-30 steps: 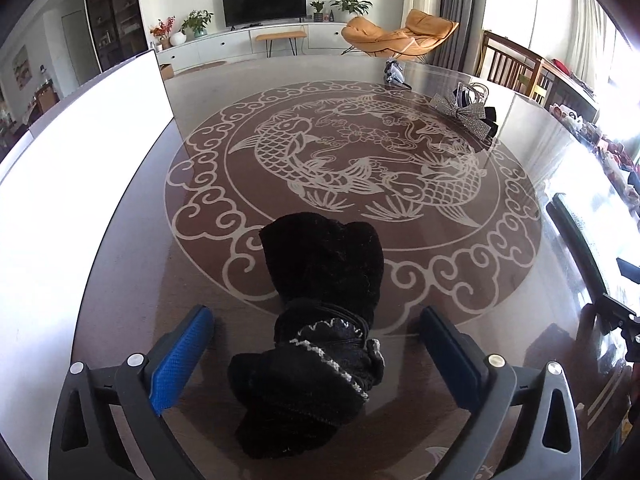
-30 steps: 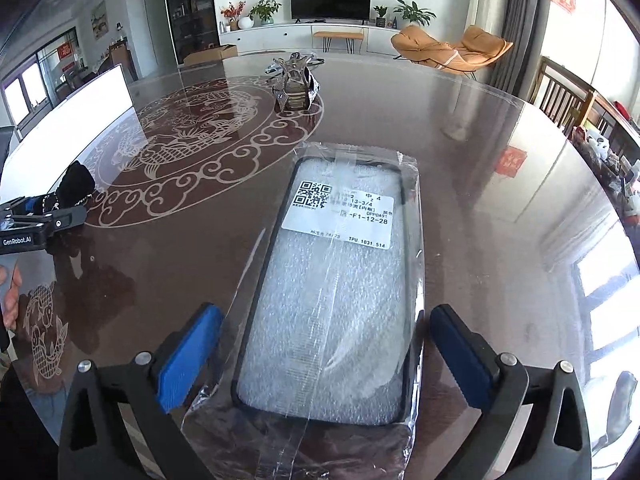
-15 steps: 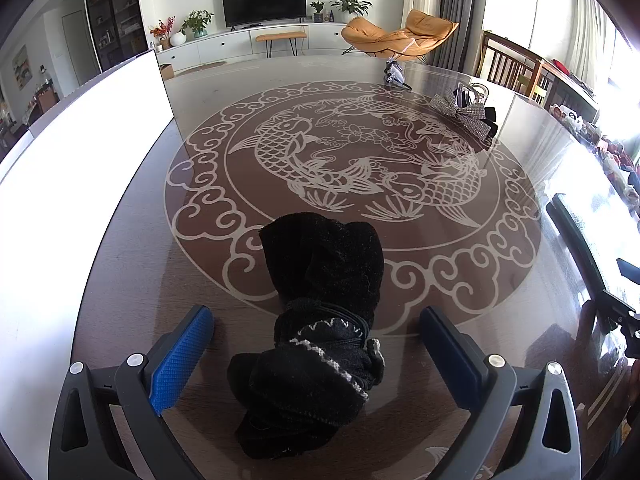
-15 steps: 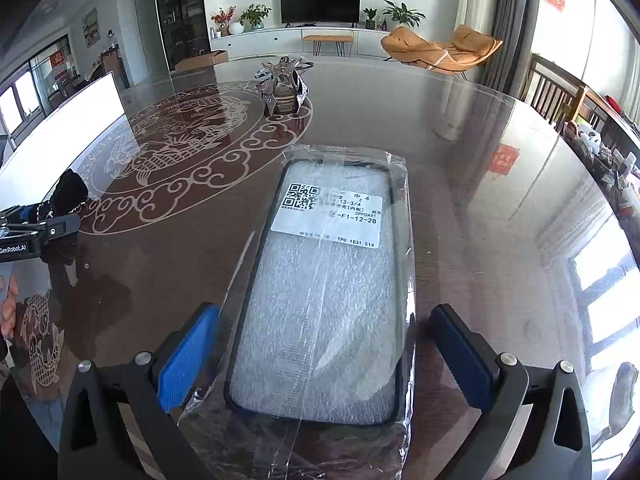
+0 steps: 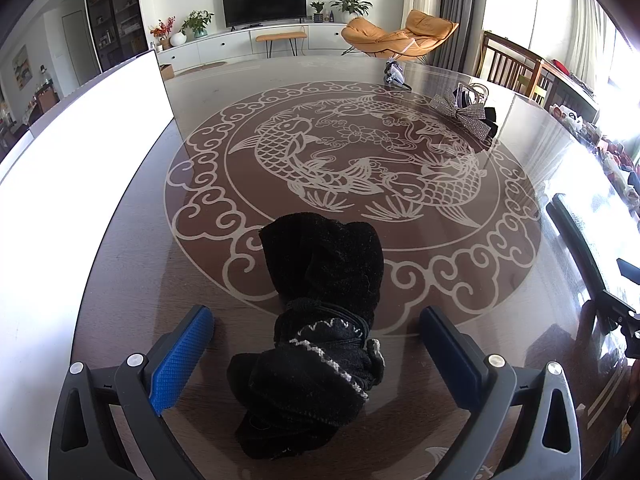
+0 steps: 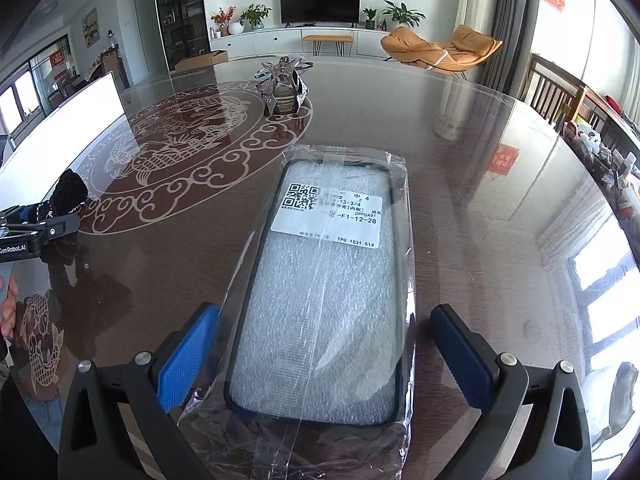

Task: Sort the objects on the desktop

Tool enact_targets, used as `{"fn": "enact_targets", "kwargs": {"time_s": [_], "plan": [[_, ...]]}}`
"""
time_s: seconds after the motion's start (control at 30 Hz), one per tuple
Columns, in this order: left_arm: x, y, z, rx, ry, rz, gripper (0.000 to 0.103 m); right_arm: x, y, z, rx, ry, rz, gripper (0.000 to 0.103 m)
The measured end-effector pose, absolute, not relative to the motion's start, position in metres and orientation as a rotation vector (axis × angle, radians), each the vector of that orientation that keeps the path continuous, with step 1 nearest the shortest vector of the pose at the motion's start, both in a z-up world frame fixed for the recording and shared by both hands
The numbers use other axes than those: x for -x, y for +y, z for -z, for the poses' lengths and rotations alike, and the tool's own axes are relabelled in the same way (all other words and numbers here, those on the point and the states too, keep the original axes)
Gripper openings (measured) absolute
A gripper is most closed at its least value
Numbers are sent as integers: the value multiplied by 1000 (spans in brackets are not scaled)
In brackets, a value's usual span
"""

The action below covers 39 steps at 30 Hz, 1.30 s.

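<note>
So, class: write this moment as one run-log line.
left gripper: open, straddling black glove | right gripper: open, straddling bagged phone case | both items flat on table

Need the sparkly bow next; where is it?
In the left wrist view, the rhinestone bow lies far right on the table, at the fish medallion's rim.

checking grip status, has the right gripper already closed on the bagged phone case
No, the right gripper is open, its blue pads standing clear on either side of the bagged phone case, which lies flat on the table.
</note>
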<state>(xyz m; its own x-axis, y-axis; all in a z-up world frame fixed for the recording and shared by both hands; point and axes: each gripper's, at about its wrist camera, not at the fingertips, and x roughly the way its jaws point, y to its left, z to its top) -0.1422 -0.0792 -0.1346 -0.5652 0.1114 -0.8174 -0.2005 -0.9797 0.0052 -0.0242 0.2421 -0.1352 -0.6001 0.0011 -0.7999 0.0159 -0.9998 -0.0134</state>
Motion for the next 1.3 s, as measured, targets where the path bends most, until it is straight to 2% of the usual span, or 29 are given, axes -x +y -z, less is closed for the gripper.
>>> {"fn": "enact_targets", "kwargs": {"time_s": [1.03,1.3], "plan": [[142,-81,134,1363,139,-2620,103,26,242,136,-1401,30,2803,103],[139,-88,133,1403,230,-2479,103,26,242,136,-1402,30,2804,103]]}}
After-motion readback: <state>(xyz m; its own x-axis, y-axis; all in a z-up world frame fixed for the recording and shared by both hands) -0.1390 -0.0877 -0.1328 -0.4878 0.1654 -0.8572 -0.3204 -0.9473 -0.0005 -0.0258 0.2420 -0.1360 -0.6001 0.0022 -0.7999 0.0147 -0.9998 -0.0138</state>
